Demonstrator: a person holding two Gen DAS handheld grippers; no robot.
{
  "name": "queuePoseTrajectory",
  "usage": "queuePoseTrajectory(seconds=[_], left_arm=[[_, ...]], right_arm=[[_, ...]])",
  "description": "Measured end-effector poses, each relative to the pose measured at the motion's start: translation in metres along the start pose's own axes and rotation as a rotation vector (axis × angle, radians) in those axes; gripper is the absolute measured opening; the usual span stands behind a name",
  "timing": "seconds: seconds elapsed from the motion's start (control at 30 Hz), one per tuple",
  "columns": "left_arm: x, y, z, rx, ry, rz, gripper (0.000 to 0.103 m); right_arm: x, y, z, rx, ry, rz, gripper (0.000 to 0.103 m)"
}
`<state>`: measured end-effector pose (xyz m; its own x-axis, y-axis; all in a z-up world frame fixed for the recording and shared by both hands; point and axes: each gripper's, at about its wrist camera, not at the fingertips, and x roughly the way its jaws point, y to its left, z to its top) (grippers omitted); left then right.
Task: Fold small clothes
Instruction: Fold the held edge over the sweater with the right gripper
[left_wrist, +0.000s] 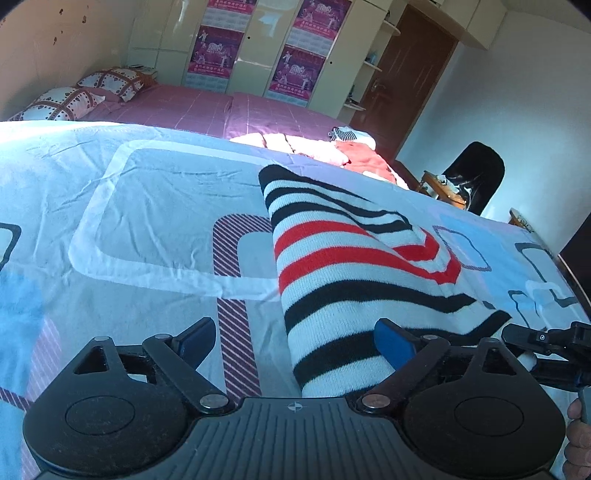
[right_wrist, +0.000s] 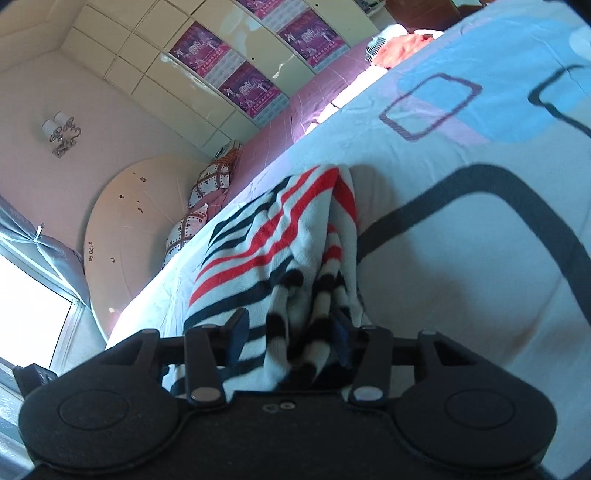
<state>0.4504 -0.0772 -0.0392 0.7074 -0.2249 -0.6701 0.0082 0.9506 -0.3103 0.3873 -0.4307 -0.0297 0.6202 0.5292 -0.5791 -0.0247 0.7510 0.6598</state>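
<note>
Striped knit sweater (left_wrist: 343, 280), white with black and red bands, lies partly folded on the patterned bedsheet (left_wrist: 147, 206). Left gripper (left_wrist: 295, 341) stands wide open over its near edge. Right gripper (right_wrist: 290, 334) is partly open, bunched cloth between its pads.

You're working over a bed under a pale blue sheet (left_wrist: 155, 192) printed with rounded squares. The striped knit garment (left_wrist: 332, 280), white with black and red bands, lies folded on it. Beyond, a pink sheet (left_wrist: 207, 107), two pillows (left_wrist: 74, 98), crumpled orange clothes (left_wrist: 365, 158).
</note>
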Motion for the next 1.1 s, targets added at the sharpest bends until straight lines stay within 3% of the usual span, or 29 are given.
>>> queuePoseTrajectory(seconds=[0.03, 0.07, 0.13, 0.3, 0.5, 0.67, 0.8, 0.83, 0.87, 0.97, 1.03, 1.1], left_arm=[[0.002, 0.001, -0.003, 0.001, 0.008, 0.004, 0.093], [0.004, 0.002, -0.005, -0.004, 0.015, 0.005, 0.093], [0.004, 0.005, -0.006, -0.026, 0.014, -0.001, 0.093], [-0.006, 0.011, -0.004, -0.042, -0.025, -0.022, 0.092], [-0.002, 0.020, -0.006, -0.048, 0.002, -0.003, 0.092], [-0.001, 0.023, -0.010, -0.049, 0.010, 0.012, 0.092], [-0.019, 0.026, -0.009, -0.068, -0.026, -0.012, 0.092], [-0.024, 0.027, -0.010, -0.081, -0.036, -0.027, 0.092], [-0.028, 0.028, -0.011, -0.096, -0.039, -0.044, 0.091], [-0.026, 0.024, -0.015, -0.108, -0.020, -0.093, 0.082], [-0.019, 0.020, -0.019, -0.100, 0.011, -0.097, 0.079], [-0.012, 0.018, -0.024, -0.102, 0.037, -0.106, 0.075]], right_arm=[[0.002, 0.001, -0.002, 0.007, 0.015, -0.018, 0.038], [0.005, 0.002, -0.005, 0.012, 0.026, -0.038, 0.024], [0.007, 0.005, -0.009, 0.001, 0.013, -0.039, 0.018], [-0.002, 0.001, -0.016, 0.055, -0.053, 0.128, 0.017], [0.010, -0.049, -0.034, 0.258, -0.033, 0.157, 0.016], [0.021, -0.081, -0.046, 0.440, -0.060, 0.235, 0.014], [-0.003, -0.045, -0.030, 0.240, -0.115, 0.123, 0.042], [-0.011, -0.035, -0.026, 0.181, -0.151, 0.092, 0.055], [-0.019, -0.028, -0.023, 0.131, -0.184, 0.061, 0.057], [-0.023, -0.011, -0.009, 0.030, -0.210, 0.042, 0.047], [-0.012, -0.004, -0.003, -0.031, -0.156, 0.024, 0.034], [0.003, 0.004, -0.002, -0.097, -0.089, -0.051, 0.027]])
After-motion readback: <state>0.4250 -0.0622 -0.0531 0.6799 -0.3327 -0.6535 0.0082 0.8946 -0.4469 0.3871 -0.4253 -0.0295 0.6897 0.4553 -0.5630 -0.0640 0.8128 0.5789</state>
